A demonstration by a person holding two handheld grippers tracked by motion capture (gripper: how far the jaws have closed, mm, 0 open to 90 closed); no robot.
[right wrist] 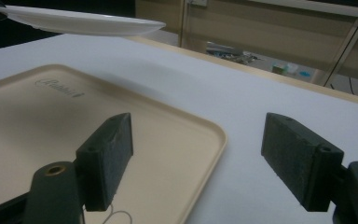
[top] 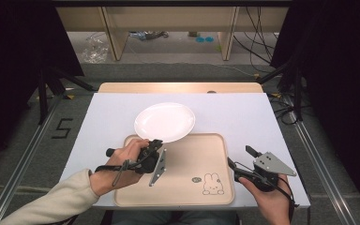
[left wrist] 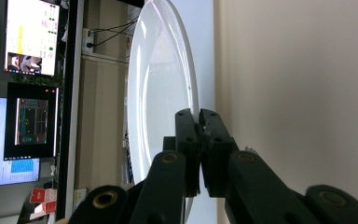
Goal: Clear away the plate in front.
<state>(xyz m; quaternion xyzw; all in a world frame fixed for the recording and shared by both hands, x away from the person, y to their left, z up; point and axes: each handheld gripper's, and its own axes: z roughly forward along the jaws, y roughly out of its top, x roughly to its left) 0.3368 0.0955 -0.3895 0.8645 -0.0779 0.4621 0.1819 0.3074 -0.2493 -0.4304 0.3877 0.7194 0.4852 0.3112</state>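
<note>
table [top: 243, 117]: white top beneath both grippers | tray [top: 201, 154]: beige, under the left fingers, just left of the right fingers | plate [top: 164, 121]: white, rim pinched by left gripper [top: 157, 143], lifted clear over the tray's far edge | right gripper [top: 240, 158]: jaws wide apart, holding nothing

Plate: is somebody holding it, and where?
Yes. The left gripper pinches the plate by its near rim, lifting it above the tray. The right gripper is open and holds nothing.
</note>
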